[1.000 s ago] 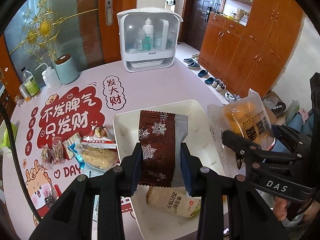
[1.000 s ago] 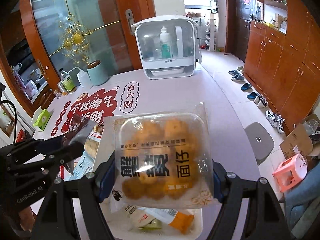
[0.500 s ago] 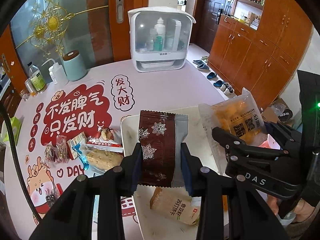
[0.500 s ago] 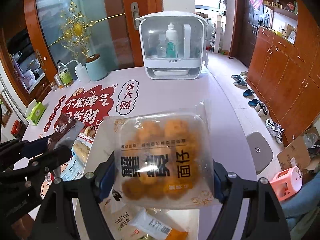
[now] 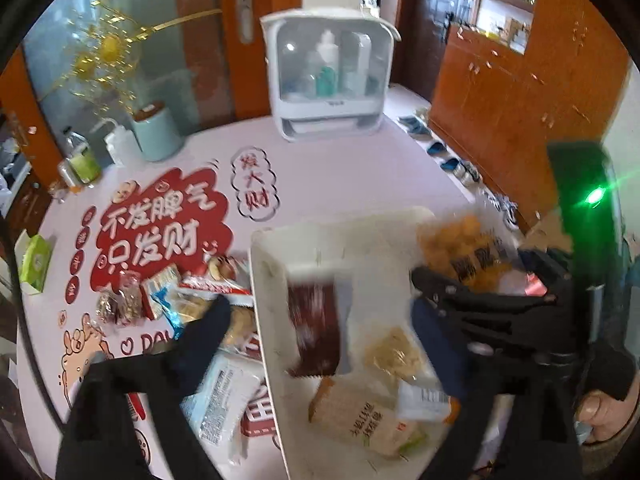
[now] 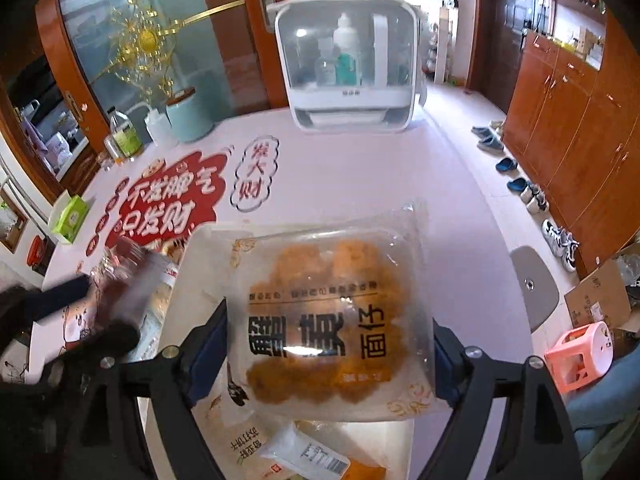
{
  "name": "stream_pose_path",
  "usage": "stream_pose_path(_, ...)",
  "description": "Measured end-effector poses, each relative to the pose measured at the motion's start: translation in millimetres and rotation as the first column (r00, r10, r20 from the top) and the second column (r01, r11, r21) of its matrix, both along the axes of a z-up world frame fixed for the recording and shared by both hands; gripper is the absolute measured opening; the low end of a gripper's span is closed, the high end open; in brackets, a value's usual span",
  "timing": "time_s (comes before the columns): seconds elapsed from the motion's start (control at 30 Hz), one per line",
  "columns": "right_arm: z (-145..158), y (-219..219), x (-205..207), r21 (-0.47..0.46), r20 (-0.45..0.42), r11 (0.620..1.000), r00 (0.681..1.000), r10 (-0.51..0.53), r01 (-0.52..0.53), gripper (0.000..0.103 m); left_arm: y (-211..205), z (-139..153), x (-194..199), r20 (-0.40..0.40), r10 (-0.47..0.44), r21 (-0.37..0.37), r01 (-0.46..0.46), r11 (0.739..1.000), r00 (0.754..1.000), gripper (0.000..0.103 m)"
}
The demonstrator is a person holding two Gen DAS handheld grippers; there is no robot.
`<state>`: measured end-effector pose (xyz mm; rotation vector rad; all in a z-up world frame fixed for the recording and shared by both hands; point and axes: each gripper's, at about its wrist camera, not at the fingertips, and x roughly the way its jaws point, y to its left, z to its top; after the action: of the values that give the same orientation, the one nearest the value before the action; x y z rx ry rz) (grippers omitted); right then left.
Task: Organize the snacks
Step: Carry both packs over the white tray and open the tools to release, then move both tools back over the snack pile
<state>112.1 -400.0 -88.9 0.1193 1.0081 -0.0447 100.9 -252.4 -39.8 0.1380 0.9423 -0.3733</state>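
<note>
Left wrist view: left claw (image 5: pixel 320 320) gapes wide, brown packet (image 5: pixel 316 324) loose between its fingers; right claw (image 6: pixel 330 344) pinches the snack bag (image 6: pixel 332 312). Lower it over the tray (image 5: pixel 276 248) below, then let go.

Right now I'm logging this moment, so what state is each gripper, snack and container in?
left gripper: open, jaws spread wide
brown snowflake packet: released, blurred, over the tray
white tray: holding several packets
right gripper: shut on the clear pack
clear pack: held above the tray
</note>
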Motion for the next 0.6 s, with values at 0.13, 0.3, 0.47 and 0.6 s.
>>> stream_pose_path(0.13, -11.5, 0.6, 3.0, -0.012, -0.037, 1.000, 0.999, -0.002, 0.001, 0.088, 2.2, -0.4, 1.8, -0.011, -0.001, -0.001, 0.001, 1.000, 1.000, 0.095)
stream_pose_path(0.3, -6.7, 6.5, -1.2, -0.058, 0.014, 0.998, 1.000, 0.018, -0.017, 0.091, 5.2, -2.0, 3.0, -0.020, 0.015, 0.005, -0.014, 1.000, 1.000, 0.095)
stream_pose_path(0.47, 0.8, 9.1, -0.3, -0.087, 0.044, 0.996, 0.999, 0.027, -0.023, 0.093, 7.4, -0.7, 1.7, -0.017, 0.015, 0.007, -0.015, 1.000, 1.000, 0.095)
stream_pose_path(0.6, -0.9, 9.7, -2.3, -0.077, 0.034, 0.997, 0.999, 0.023, -0.020, 0.093, 7.7, -0.8, -3.4, -0.012, 0.006, 0.023, -0.006, 1.000, 1.000, 0.095)
